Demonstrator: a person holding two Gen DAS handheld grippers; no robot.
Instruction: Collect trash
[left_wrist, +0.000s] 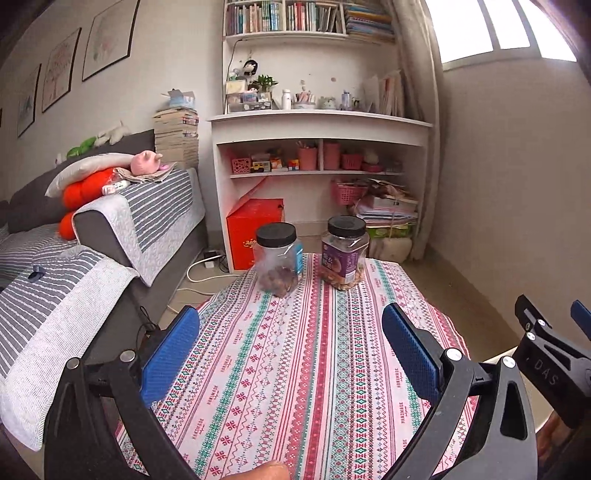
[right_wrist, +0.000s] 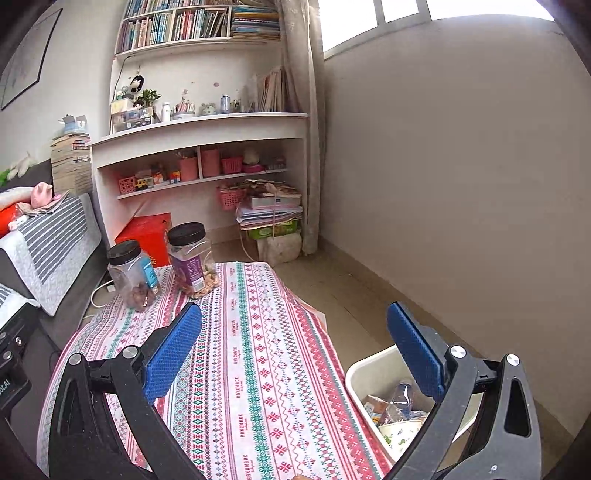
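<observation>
A: Striped cotton cloth in red, green and white covers the whole counter (right_wrist: 258, 369), and I see no loose rubbish on it. Is the work finished?

B: I think it is almost finished. On the cloth stand only two clear plastic jars with black lids: the one with the blue label (left_wrist: 277, 258) and the one with the purple label (left_wrist: 344, 252). They stand near each other at the far end, closed and upright, with snacks inside. To me they are food to keep, not trash.

A: And where is the trash?

B: In the cream plastic bin (right_wrist: 360, 373) on the floor, just beside the right edge of the counter. Inside it lie a crushed clear bottle (right_wrist: 400, 397), some wrappers and a white printed paper bowl (right_wrist: 399, 432).

A: Do the grippers carry something?

B: No. The left gripper (left_wrist: 290, 352) has its blue padded jaws spread wide, with only cloth showing between them. The right gripper (right_wrist: 294, 350) is the same, wide apart and empty, one jaw over the counter and one over the bin.

A: So what is left?

B: Maybe only a check of the parts of the floor and counter which the cameras do not show.
</observation>
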